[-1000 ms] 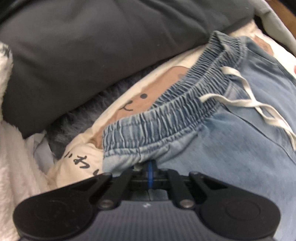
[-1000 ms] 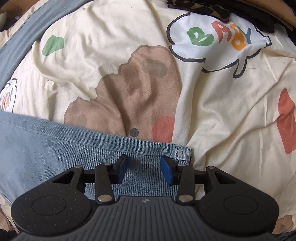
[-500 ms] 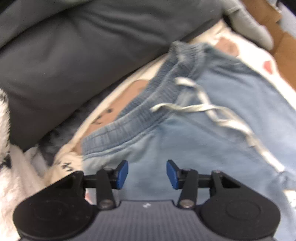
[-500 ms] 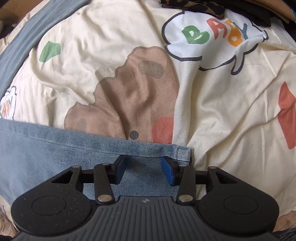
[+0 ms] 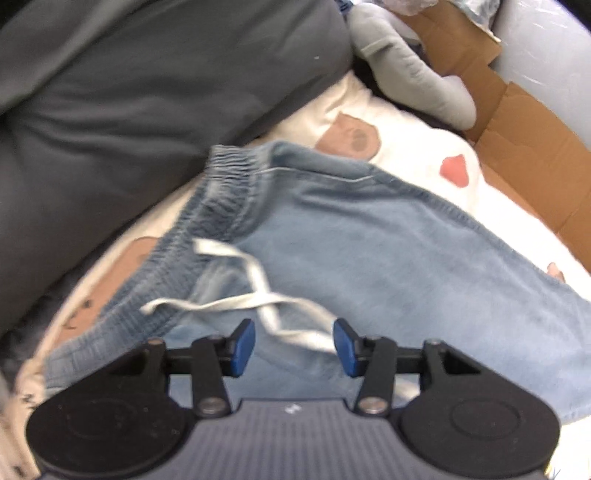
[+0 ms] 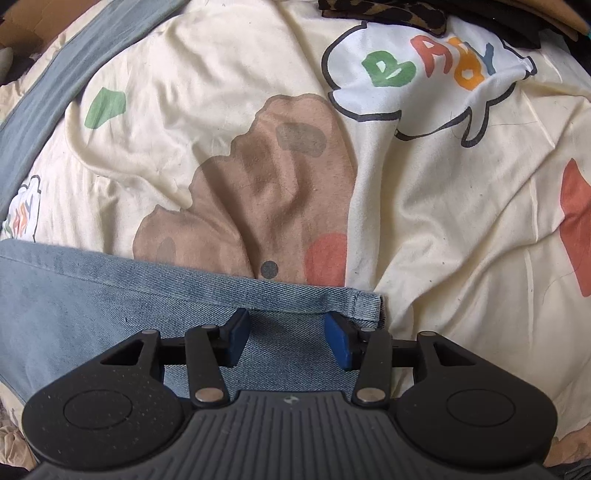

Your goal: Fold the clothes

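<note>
Light blue denim shorts [image 5: 388, 258] lie flat on a cream cartoon-print sheet [image 5: 417, 136]. Their elastic waistband [image 5: 207, 221] runs up the left, and the white drawstring [image 5: 258, 295] trails toward my left gripper [image 5: 293, 349]. That gripper hovers open just above the fabric, nothing between its blue pads. In the right wrist view the hem corner of the shorts [image 6: 364, 304] lies on the sheet [image 6: 461, 229]. My right gripper [image 6: 286, 341] stands open over that hem, its pads apart with denim under them.
A dark grey duvet [image 5: 147, 103] bulks up at the left. A grey plush toy [image 5: 410, 70] and brown cardboard [image 5: 524, 147] lie beyond the shorts. A grey-blue sheet border [image 6: 62, 77] and leopard-print cloth [image 6: 388, 14] sit at the far edge.
My left gripper let go of the waistband, opened, and pulled back and up, so more of the shorts shows. The right gripper stayed open over the hem, barely moving.
</note>
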